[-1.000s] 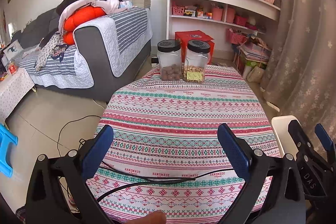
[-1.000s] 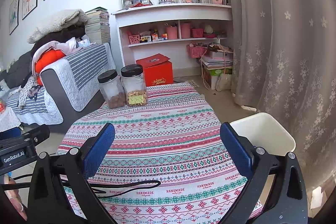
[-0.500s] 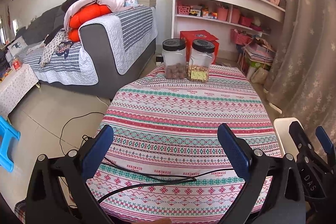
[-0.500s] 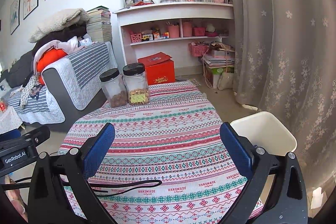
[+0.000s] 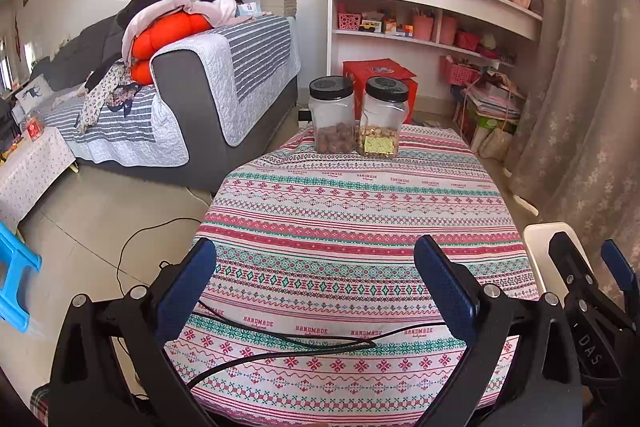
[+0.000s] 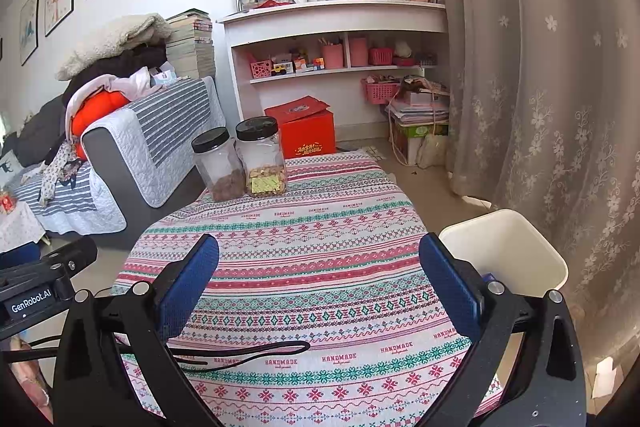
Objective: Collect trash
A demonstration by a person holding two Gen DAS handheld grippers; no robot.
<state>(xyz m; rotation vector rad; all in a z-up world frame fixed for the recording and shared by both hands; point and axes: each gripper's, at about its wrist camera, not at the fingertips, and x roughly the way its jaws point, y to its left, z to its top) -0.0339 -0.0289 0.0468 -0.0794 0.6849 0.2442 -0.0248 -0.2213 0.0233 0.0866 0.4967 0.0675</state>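
Both tongs, left point(image 5: 316, 287) and right point(image 6: 320, 283), spread wide, holding nothing, above the desk point(image 6: 320, 247). White bin point(image 6: 516, 251) just right of the desk; two jars point(image 6: 244, 163) at its far edge.

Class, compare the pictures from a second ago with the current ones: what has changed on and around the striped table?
Almost nothing. The left tool drifted slightly, so the two jars sit a little lower in its view. Both tools stay open and empty; the right tool, white bin and black cable are unchanged.
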